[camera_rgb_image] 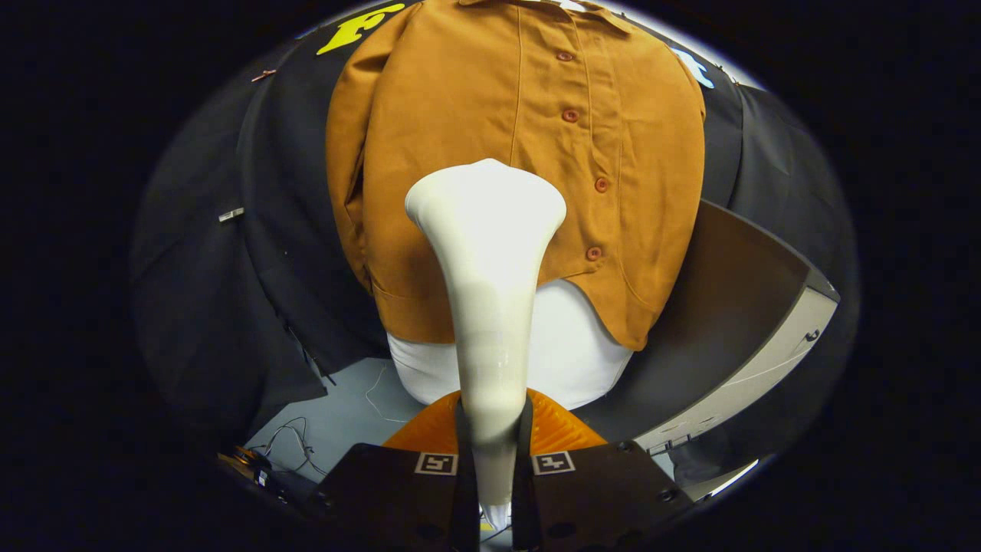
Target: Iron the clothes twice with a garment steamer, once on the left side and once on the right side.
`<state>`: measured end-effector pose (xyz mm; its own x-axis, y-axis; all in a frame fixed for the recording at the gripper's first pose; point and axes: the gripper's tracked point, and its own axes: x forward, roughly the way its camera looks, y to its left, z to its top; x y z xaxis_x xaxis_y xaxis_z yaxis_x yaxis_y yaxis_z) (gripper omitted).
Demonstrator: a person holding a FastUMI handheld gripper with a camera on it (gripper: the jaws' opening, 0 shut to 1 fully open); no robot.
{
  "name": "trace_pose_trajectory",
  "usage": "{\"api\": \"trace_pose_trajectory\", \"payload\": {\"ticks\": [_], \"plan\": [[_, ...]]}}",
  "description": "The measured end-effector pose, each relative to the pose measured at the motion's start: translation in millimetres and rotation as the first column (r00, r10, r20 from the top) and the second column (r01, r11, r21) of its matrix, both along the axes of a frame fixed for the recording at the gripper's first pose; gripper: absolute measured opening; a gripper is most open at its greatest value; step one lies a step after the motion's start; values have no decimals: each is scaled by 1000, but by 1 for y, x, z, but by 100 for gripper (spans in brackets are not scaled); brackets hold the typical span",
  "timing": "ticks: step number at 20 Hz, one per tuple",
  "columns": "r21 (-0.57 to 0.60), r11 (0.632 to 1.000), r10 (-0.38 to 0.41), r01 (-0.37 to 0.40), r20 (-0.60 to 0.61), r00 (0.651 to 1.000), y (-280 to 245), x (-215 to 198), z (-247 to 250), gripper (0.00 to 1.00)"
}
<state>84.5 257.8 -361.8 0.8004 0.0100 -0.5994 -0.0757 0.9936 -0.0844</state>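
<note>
Against black cloth (230, 307), held steamer (487, 253) pinched between gripper (490, 475) fingers before brown shirt (475, 115), seemingly mid-pass on one side; needed steady contact next.

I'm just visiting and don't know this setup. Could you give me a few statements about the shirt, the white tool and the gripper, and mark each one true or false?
1. The gripper holds the white steamer between its two fingers. True.
2. The shirt is blue. False: it is orange-brown.
3. The shirt's front is buttoned, with a row of buttons running down it. True.
4. The steamer's wide head points away from the shirt. False: it faces the shirt's lower front, on the side of the button row toward the booth's dark cloth.
5. White material shows below the shirt's hem. True.
</note>
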Motion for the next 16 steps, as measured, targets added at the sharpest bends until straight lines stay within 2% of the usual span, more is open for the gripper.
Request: {"api": "trace_pose_trajectory", "payload": {"ticks": [8, 16], "plan": [[55, 998, -33, 27, 111, 993, -29, -15, 96, 20], [64, 997, -45, 33, 194, 980, -55, -29, 180, 20]]}}
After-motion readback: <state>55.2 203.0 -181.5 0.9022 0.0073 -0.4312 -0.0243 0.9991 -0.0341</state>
